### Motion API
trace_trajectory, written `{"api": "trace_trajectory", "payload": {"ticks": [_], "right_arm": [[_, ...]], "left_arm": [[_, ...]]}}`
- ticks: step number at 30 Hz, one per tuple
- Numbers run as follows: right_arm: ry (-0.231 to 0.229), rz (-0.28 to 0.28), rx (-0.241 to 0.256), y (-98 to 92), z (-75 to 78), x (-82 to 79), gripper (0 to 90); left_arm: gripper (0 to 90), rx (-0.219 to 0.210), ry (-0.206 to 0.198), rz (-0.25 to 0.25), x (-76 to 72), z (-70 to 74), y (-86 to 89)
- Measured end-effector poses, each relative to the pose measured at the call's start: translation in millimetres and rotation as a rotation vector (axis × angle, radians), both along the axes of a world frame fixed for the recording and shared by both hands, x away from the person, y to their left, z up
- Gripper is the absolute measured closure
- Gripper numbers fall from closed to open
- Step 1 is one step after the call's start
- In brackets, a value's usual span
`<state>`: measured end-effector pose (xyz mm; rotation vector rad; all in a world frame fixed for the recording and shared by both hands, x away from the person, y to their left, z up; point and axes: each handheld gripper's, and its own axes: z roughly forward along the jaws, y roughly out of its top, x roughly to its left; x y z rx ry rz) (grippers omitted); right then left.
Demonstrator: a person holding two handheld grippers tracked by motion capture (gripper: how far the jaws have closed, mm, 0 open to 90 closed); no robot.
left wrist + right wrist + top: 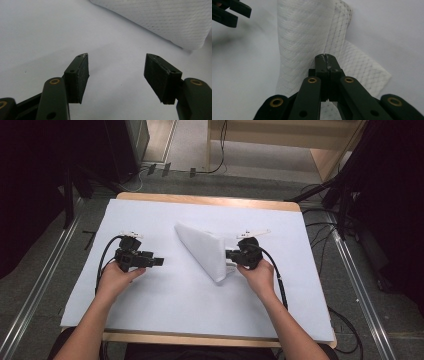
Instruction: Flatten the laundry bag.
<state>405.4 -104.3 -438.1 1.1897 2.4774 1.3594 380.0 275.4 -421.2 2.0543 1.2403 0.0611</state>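
The right gripper (325, 56), its jaws pressed together, pinches the white cloth's (205, 249) near edge, its mesh weave plain in its own view; the left gripper (116, 61) gapes wide, empty, the cloth lying just beyond it on the white table (165, 295).

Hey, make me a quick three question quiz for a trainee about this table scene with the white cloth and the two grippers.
1. True or false: the left gripper has its jaws spread apart over the bare white table cover.
2. Which gripper is at the edge of the white cloth? A) left B) right C) both
3. Fill in: in the right gripper view, the right gripper has its jaws pressed ____.

Key
1. True; nothing lies between them.
2. B; the right gripper sits at the cloth's right edge, and the left one is apart from it.
3. Together; whether cloth is pinched between them cannot be told.
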Motion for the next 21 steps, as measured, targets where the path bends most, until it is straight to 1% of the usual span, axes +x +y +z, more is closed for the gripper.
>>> {"api": "trace_trajectory", "payload": {"ticks": [1,3,8,12,13,16,21], "right_arm": [[-0.001,0.015,0.0,3.7,0.8,-2.2,90.0],[0.0,0.021,0.001,5.8,1.1,-3.5,90.0],[-0.004,0.065,-0.005,18.4,1.2,-9.8,90.0],[0.002,0.082,-0.007,24.0,0.7,-12.6,90.0],[-0.001,0.097,-0.01,27.4,0.1,-13.9,90.0],[-0.002,0.109,-0.019,31.2,-0.3,-15.6,90.0],[-0.008,0.107,-0.011,30.1,3.3,-17.4,89.3]], "left_arm": [[37.4,-0.001,-0.001,0.002,0.4,0.1,1.8],[37.4,-0.004,-0.001,0.005,0.5,0.2,2.6],[37.6,-0.012,-0.003,0.01,1.2,0.4,6.5],[37.6,-0.01,-0.004,0.009,1.4,1.0,8.8],[37.7,-0.012,-0.006,0.016,1.6,1.2,10.7],[37.7,-0.016,-0.006,0.022,1.8,1.5,13.2],[37.8,-0.022,-0.014,0.031,1.4,3.4,16.7]]}}
